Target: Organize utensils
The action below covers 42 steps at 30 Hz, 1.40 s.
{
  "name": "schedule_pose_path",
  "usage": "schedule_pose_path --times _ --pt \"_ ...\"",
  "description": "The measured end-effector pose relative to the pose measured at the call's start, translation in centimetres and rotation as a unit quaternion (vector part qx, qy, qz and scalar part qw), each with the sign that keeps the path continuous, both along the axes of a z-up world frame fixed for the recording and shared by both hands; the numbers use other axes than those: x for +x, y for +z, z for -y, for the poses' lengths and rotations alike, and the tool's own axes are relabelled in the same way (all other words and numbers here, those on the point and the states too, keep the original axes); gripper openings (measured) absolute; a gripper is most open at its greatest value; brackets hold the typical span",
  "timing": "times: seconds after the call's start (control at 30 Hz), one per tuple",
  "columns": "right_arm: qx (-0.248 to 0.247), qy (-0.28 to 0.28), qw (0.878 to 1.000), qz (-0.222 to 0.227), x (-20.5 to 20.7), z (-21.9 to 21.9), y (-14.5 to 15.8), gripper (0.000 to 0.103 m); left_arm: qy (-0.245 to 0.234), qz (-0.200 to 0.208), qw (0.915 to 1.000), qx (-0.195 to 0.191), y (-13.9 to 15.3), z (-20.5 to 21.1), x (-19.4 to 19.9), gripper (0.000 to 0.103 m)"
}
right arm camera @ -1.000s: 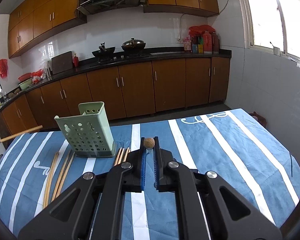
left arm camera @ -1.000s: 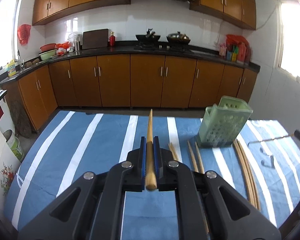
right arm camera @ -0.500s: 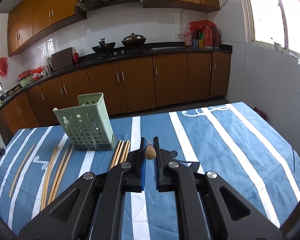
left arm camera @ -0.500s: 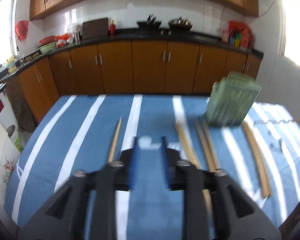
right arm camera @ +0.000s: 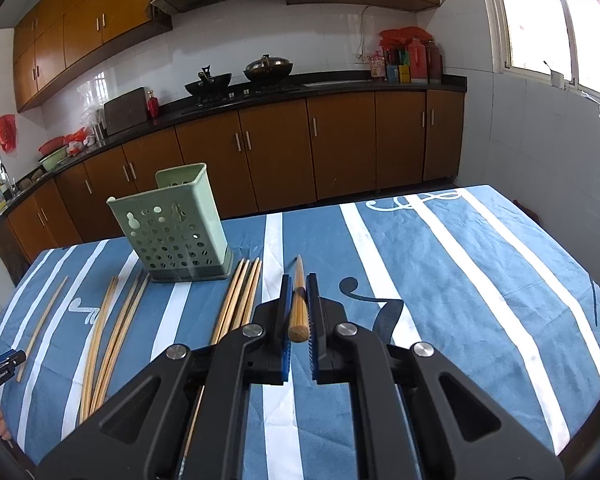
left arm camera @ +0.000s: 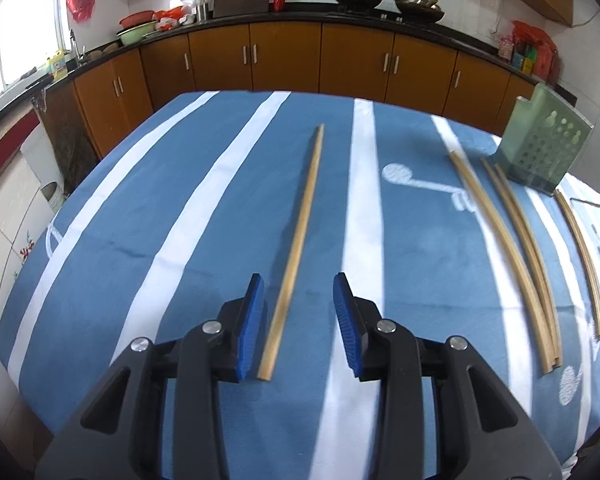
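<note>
- Blue-padded jaws of the left gripper [left arm camera: 299,316] stand apart and have just been opening; a lone wooden chopstick [left arm camera: 298,240] lies flat on the cloth between them, just beside the left pad, with neither pad pressing on it.
- Ahead of that gripper the chopstick runs away across the blue-and-white striped tablecloth [left arm camera: 188,208], thin end farthest.
- To its right, well apart, loose chopsticks [left arm camera: 512,248] lie in long rows; beyond them stands the green perforated utensil holder [left arm camera: 544,152].
- Right gripper [right arm camera: 299,312] is clamped tight on another chopstick [right arm camera: 298,300], whose butt end faces the camera and whose tip points forward over the cloth.
- Just left of these closed jaws lies a bundle of chopsticks [right arm camera: 240,296]; the holder [right arm camera: 172,228] stands upright ahead and to the left.
- Farther left, more chopsticks [right arm camera: 112,328] rest on the cloth.
</note>
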State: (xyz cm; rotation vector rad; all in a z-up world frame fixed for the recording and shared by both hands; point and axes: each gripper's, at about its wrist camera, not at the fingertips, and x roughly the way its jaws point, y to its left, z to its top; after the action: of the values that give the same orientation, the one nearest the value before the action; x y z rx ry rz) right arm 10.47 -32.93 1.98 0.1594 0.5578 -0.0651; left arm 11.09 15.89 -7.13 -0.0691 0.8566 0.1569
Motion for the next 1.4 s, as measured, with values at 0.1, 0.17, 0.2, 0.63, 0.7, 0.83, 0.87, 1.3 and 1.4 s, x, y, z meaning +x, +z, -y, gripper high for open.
schedule_pose_path --times 0.1,0.17,0.2,0.63,0.7,0.83,0.87,1.3,1.4 --pt "0.000 0.001 1.000 -0.002 0.0 -0.1 -0.1 0.007 0.006 -0.010 0.9999 -0.001 -0.7 -0.5 0.4 0.037" --pt "0.000 0.001 1.000 -0.003 0.0 -0.1 -0.1 0.007 0.010 -0.016 0.9998 0.002 -1.2 -0.7 1.0 0.033" --pt "0.001 0.000 1.000 -0.003 0.0 -0.1 -0.2 0.007 0.011 -0.012 0.9998 0.006 -1.2 -0.7 1.2 0.031" --pt "0.005 0.002 1.000 -0.002 -0.2 -0.2 -0.2 0.007 -0.051 -0.015 0.9983 -0.021 -0.3 3.3 3.3 0.007" --pt "0.006 0.002 1.000 -0.001 -0.2 -0.3 -0.1 0.007 -0.071 -0.008 0.9970 -0.029 0.0 4.8 3.4 0.007" --pt "0.007 0.002 1.000 -0.002 -0.2 -0.2 -0.1 0.007 -0.098 -0.002 0.9944 -0.040 0.2 7.5 3.8 0.007" --pt "0.007 0.002 1.000 -0.002 -0.2 -0.3 -0.1 0.007 -0.100 -0.003 0.9941 -0.041 0.1 7.8 3.9 0.007" --pt "0.007 0.001 1.000 0.010 -0.4 0.1 0.6 0.007 -0.112 0.064 0.9908 -0.041 5.4 8.8 2.5 0.008" --pt "0.007 0.003 1.000 0.013 -0.4 0.1 0.8 0.007 -0.107 0.100 0.9880 -0.049 7.8 8.7 1.8 0.008"
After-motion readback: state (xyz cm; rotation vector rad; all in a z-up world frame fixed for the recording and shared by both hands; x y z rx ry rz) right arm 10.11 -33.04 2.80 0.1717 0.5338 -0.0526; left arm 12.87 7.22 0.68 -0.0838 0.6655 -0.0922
